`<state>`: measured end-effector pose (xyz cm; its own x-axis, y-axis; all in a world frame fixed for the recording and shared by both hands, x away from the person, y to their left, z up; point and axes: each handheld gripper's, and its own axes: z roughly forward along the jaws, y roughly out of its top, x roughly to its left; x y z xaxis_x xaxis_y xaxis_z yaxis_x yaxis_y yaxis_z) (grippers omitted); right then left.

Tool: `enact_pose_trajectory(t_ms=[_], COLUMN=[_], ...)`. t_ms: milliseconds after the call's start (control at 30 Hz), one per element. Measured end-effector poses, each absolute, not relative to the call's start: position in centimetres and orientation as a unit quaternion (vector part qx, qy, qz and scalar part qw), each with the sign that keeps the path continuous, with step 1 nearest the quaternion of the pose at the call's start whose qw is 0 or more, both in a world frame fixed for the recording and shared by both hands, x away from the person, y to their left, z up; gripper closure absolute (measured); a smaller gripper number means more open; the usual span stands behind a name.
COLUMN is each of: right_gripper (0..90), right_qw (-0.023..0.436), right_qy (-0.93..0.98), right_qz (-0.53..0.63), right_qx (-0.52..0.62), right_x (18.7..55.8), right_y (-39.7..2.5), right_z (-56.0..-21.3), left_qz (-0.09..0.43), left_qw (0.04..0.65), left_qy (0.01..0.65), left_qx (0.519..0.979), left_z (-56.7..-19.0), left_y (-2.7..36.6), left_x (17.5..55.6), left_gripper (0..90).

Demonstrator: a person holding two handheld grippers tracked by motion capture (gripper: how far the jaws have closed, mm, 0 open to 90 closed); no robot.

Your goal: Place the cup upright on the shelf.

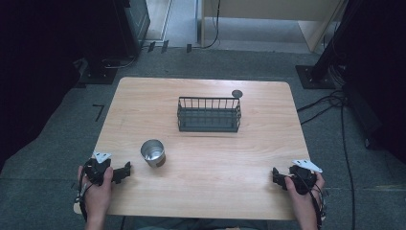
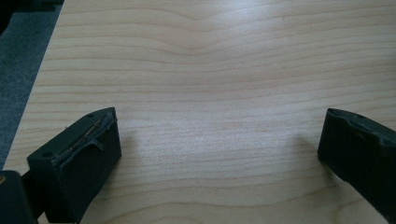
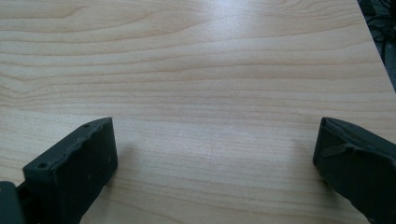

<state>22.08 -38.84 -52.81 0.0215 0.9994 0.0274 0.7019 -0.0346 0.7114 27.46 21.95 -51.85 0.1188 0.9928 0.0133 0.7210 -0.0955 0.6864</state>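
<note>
right gripper [image 3: 215, 154] fingers spread, bare wooden table [image 3: 196, 70]

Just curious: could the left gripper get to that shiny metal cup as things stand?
Probably yes. The left gripper sits open beside the shiny metal cup, with bare wooden table between them; the dark wire basket stands farther back.

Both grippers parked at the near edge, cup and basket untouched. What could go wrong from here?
1. The metal cup stands close beside the left gripper; a sideways sweep might tip it.
2. The cup looks smooth and round, so the open jaws could slip if they close off centre.
3. The wire basket has a raised rail; a low carry might catch it.
</note>
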Motion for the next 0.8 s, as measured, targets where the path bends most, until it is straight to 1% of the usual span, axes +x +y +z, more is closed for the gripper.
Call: enact_pose_trajectory(t_ms=[400,800], right_gripper=[0.0,0.0], right_qw=[0.261,0.259], right_qy=[0.654,0.657], right_qz=[0.284,0.287], right_qx=[0.651,0.647], right_x=[22.1,22.1], right_y=[-38.9,-39.0], right_z=[-52.8,-52.8], left_qz=[0.258,0.247], left_qw=[0.268,0.315], left_qy=[0.617,0.610], left_qx=[0.693,0.683], left_z=[-51.6,-49.2], left_y=[22.0,21.5], left_x=[27.2,26.7], left_gripper=[0.0,0.0])
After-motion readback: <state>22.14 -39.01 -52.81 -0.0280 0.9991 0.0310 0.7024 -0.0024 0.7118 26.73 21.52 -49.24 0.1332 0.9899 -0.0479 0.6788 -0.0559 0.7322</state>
